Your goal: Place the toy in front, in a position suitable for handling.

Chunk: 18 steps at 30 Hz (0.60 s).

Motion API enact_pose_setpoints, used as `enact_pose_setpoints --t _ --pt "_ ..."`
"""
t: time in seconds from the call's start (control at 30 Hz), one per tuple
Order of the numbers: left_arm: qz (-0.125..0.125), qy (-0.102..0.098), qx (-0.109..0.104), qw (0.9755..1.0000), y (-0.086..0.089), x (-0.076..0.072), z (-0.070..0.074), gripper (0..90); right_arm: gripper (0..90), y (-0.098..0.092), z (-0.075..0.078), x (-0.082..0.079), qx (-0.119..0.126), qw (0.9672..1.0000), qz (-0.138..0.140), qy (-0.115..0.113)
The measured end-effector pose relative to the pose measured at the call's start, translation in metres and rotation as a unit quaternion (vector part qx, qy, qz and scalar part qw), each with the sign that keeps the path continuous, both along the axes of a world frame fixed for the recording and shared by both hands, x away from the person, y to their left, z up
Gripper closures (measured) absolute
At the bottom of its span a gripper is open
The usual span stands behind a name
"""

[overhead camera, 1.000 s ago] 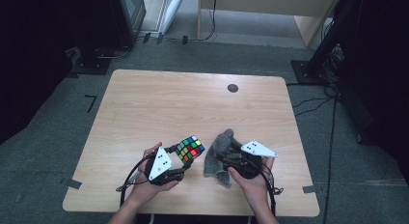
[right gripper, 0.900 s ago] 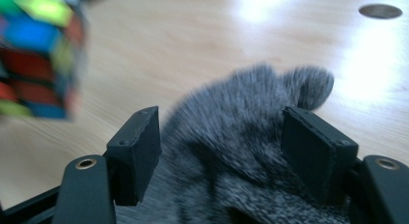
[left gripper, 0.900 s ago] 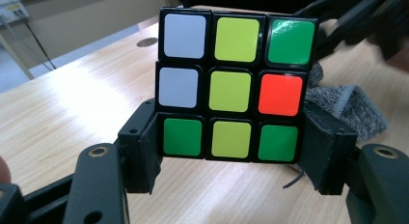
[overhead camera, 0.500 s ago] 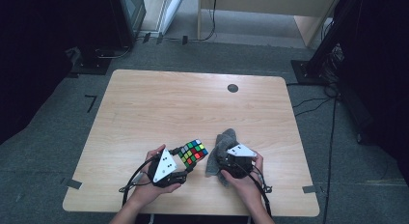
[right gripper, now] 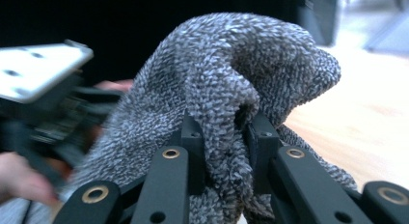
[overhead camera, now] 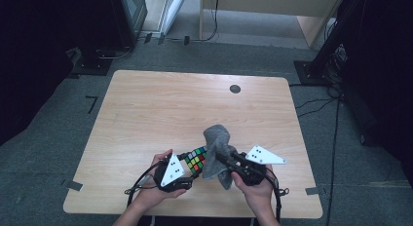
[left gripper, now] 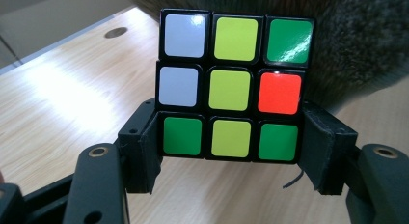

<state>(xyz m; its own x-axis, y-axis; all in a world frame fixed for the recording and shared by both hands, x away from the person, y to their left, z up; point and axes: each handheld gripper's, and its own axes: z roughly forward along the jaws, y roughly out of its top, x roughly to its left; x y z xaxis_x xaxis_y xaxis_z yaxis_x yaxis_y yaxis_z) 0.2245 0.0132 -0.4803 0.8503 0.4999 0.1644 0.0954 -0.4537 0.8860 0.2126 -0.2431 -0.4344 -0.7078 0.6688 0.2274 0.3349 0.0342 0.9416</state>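
Observation:
A colour cube [overhead camera: 196, 159] with white, yellow, green and orange-red stickers is clamped between the fingers of my left gripper [overhead camera: 191, 163] near the table's front edge. In the left gripper view the cube [left gripper: 230, 89] fills the middle, and my left gripper [left gripper: 234, 154] presses on its bottom row from both sides. A grey fluffy cloth [overhead camera: 217, 147] stands bunched up just right of the cube, touching it. My right gripper [overhead camera: 222, 158] has just been closing and is now shut on a fold of the cloth [right gripper: 241, 69]; in its own view, my right gripper [right gripper: 224, 132] pinches the fold.
The wooden table [overhead camera: 170, 104] has a small dark round cap [overhead camera: 235, 88] near its far edge. Cables trail off the front edge beside both hands. Dark equipment stands [overhead camera: 104, 50] and cables lie on the floor around the table.
The right gripper has closed on the cloth and lifted it, swinging left toward the cube. The cloth now stands up instead of lying flat. The left gripper and cube have stayed put.

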Motion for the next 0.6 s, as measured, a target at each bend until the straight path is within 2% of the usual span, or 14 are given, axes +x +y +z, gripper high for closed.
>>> enact_pose_setpoints --t 0.07,0.1,0.13,0.17,0.2,0.27,0.33,0.4,0.47,0.53,0.6 --pt "-0.005 -0.003 -0.001 1.0000 -0.001 -0.002 0.001 34.5 74.6 0.010 0.000 -0.002 -0.016 0.9998 0.014 0.002" --pt "-0.017 -0.006 -0.004 0.9998 -0.002 -0.006 0.004 34.6 74.6 0.013 -0.004 -0.002 -0.030 0.9995 0.008 0.006" --pt "-0.017 -0.010 -0.002 0.9998 -0.002 -0.007 0.006 34.6 74.5 0.013 -0.007 -0.001 -0.035 0.9994 0.004 0.007" --pt "-0.016 -0.014 -0.002 0.9998 -0.001 -0.007 0.007 34.5 74.5 0.011 -0.012 0.001 -0.029 0.9995 -0.001 0.014" --pt "-0.018 -0.012 -0.009 0.9997 0.001 -0.007 0.009 34.5 74.5 0.008 -0.016 0.004 -0.032 0.9991 -0.011 0.026" --pt "-0.017 -0.008 -0.026 0.9995 0.005 -0.005 0.012 34.5 74.5 0.003 -0.025 0.010 -0.059 0.9964 -0.041 0.046" --pt "-0.013 -0.004 -0.032 0.9994 0.006 -0.003 0.013 34.5 74.4 -0.004 -0.028 0.012 -0.042 0.9960 -0.053 0.058" --pt "-0.009 -0.003 -0.017 0.9998 0.005 -0.002 0.011 34.5 74.2 -0.004 -0.024 0.010 -0.025 0.9973 -0.048 0.050" --pt "-0.008 -0.005 -0.001 1.0000 0.002 -0.003 0.008 34.5 73.9 0.001 -0.013 0.003 -0.012 0.9993 -0.026 0.023" --pt "-0.014 -0.008 -0.007 0.9999 -0.001 -0.007 0.009 34.5 73.7 0.010 -0.004 -0.004 -0.015 0.9999 -0.001 -0.002" --pt "-0.014 -0.009 -0.016 0.9997 -0.002 -0.008 0.013 34.5 73.3 0.016 -0.002 -0.007 -0.025 0.9997 0.004 -0.006"
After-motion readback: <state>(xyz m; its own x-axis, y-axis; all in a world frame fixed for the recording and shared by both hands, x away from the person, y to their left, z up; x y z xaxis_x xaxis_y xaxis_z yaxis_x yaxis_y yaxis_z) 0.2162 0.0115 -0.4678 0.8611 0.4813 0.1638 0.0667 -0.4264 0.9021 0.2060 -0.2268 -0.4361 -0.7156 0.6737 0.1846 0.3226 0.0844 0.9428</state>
